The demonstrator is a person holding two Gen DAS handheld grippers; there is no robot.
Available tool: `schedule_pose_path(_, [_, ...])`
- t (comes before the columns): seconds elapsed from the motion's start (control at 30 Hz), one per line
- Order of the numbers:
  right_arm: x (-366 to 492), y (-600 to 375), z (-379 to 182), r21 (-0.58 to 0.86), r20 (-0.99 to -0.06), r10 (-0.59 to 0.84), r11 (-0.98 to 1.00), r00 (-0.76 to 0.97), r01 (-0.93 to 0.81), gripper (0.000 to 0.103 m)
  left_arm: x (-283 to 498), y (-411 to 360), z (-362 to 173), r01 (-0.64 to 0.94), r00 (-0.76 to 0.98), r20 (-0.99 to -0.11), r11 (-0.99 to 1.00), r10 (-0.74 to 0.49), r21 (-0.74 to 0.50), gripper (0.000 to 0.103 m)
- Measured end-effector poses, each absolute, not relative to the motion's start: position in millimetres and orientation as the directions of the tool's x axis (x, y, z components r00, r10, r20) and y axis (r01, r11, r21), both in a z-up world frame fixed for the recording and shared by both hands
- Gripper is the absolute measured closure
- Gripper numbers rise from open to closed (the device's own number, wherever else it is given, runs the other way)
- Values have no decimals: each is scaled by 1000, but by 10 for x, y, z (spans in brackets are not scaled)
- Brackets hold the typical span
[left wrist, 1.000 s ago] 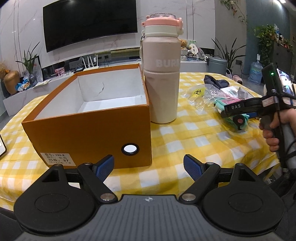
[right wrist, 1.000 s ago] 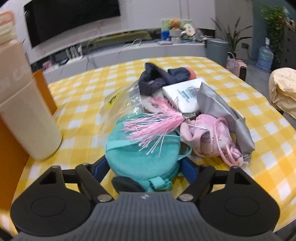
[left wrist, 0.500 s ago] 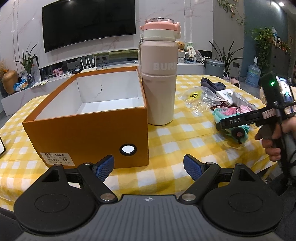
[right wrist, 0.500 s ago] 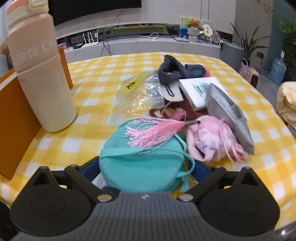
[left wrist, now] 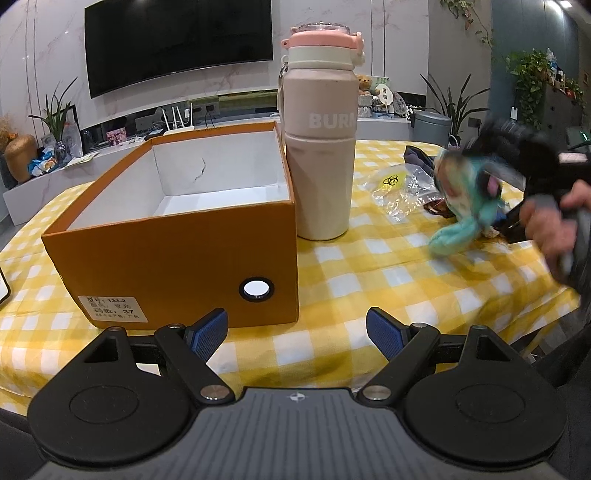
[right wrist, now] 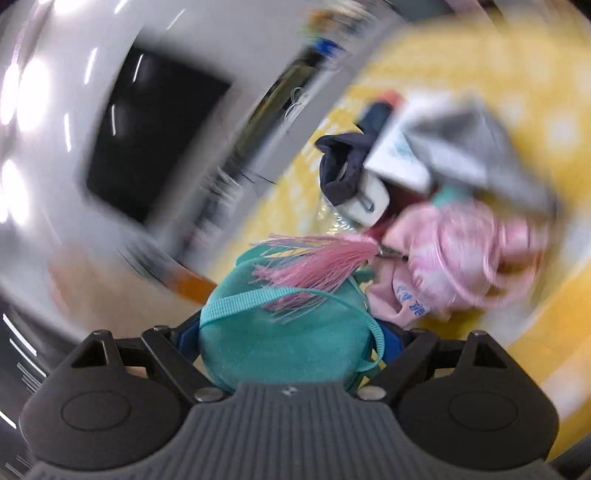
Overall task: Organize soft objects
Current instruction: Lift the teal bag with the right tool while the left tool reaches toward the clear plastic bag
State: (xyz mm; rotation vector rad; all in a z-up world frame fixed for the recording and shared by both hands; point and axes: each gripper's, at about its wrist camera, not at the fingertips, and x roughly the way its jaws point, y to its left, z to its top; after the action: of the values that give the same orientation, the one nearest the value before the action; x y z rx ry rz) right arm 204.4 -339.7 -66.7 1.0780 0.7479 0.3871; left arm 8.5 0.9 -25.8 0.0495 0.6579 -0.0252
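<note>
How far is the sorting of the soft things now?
Nothing is sorted yet: the orange box holds nothing. In hand: the right gripper, jaws closing, carries the teal pouch off the tablecloth. Left: pink pouch, dark cloth. The left gripper waits open.

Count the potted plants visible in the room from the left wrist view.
4: one plant on the far left by the TV counter, one beside the grey bin, one on the cabinet at right, one trailing at top right. More may be hidden.
</note>
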Motion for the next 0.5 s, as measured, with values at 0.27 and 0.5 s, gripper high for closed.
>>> schedule_pose_path(0.27, [2145, -3548, -711, 991, -87, 741, -6, 666, 135, 16, 114, -13, -251, 38, 790, -613, 999, -6, 38, 4])
schedule_pose_path(0.5, [2228, -3483, -167, 999, 41, 781, -9, 623, -54, 15, 158, -94, -291, 46, 780, -626, 998, -9, 43, 4])
